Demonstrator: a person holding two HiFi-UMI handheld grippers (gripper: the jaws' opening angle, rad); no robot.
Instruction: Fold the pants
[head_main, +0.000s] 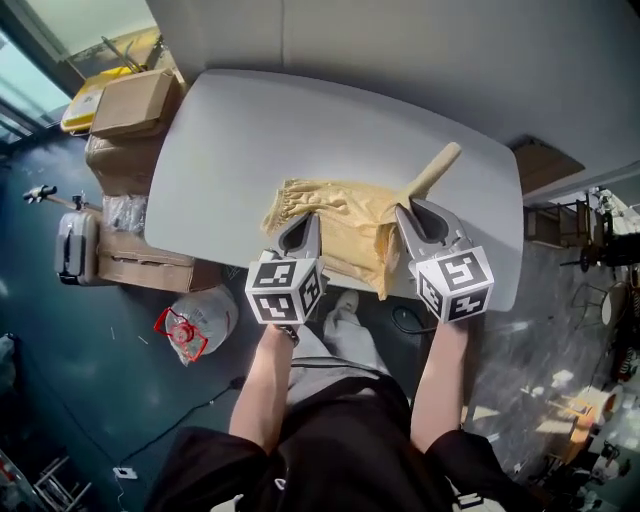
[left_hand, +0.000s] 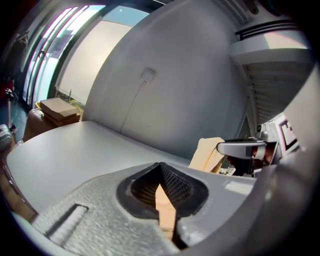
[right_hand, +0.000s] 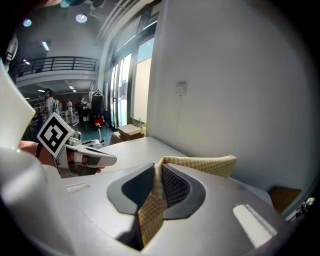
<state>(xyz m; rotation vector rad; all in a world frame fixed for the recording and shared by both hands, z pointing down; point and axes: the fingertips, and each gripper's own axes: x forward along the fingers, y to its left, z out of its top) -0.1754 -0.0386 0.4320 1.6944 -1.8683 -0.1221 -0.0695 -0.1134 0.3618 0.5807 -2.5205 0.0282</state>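
Observation:
The tan checked pants (head_main: 340, 228) lie bunched near the front edge of the grey table (head_main: 230, 140), with one strip reaching up and right toward the far side. My left gripper (head_main: 301, 230) is shut on the pants' left part, and tan cloth (left_hand: 165, 210) shows pinched between its jaws (left_hand: 160, 172). My right gripper (head_main: 411, 216) is shut on the right part. In the right gripper view a fold of the cloth (right_hand: 200, 165) rises above its jaws (right_hand: 159, 172), and the left gripper (right_hand: 85, 157) appears at the left.
Cardboard boxes (head_main: 130, 110) and a suitcase (head_main: 75, 245) stand on the floor left of the table. A pale bag with a red frame (head_main: 195, 320) lies near the front left corner. A brown box (head_main: 545, 160) sits at the right, and a grey wall runs behind.

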